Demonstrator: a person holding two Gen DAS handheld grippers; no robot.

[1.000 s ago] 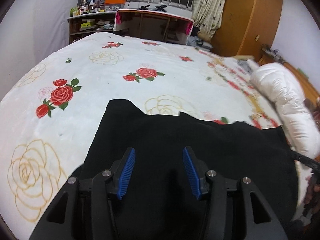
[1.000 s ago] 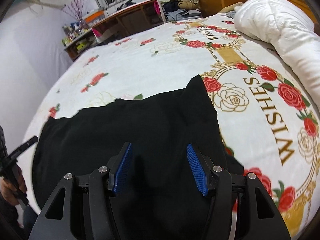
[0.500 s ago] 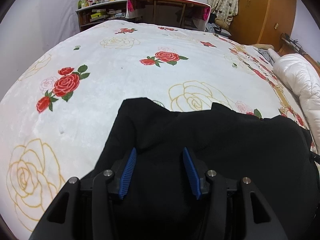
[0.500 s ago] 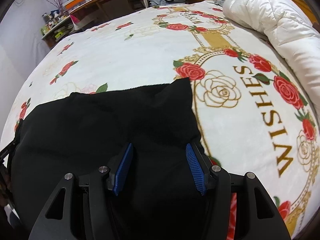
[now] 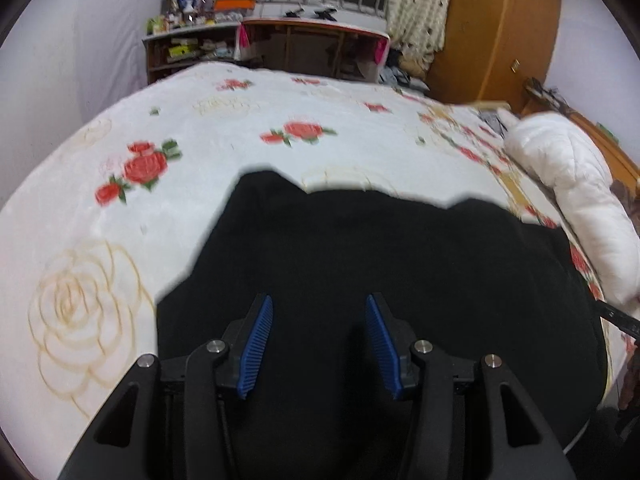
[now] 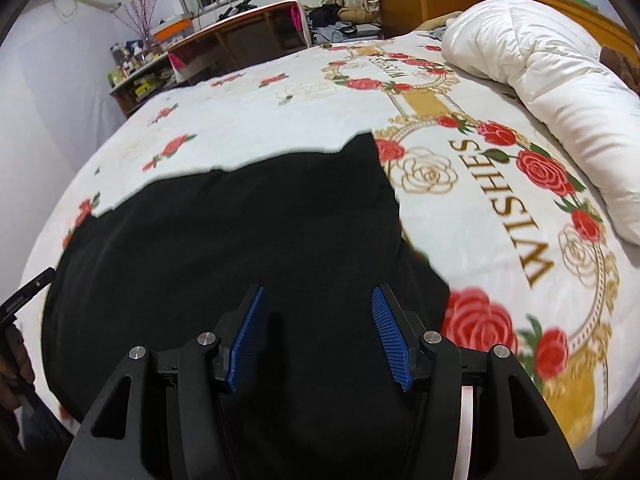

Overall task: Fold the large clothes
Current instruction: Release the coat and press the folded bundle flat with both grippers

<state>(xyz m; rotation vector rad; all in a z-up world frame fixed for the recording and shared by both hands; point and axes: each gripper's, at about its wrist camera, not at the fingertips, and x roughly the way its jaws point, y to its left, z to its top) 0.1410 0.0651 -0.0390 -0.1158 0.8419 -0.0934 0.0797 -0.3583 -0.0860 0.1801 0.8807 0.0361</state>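
A large black garment (image 5: 380, 260) lies spread on the near part of the bed, also in the right wrist view (image 6: 240, 232). Its far edge shows two raised corners. My left gripper (image 5: 320, 308) is open and empty, hovering over the garment's left half. My right gripper (image 6: 318, 300) is open and empty, over the garment's right half near its right edge. The other gripper's tip shows at the far right of the left wrist view (image 5: 620, 316) and the far left of the right wrist view (image 6: 24, 292).
The bed has a white blanket with red roses (image 5: 148, 168) and gold "WISHES" lettering (image 6: 508, 208). A rolled white duvet (image 6: 540, 80) lies along the right side. A desk (image 5: 312, 48), shelves (image 5: 180, 52) and a wooden wardrobe (image 5: 492, 28) stand beyond the bed.
Both grippers have tilted up and drawn back slightly after dipping toward the garment; both stay open and empty. The garment lies much as before.
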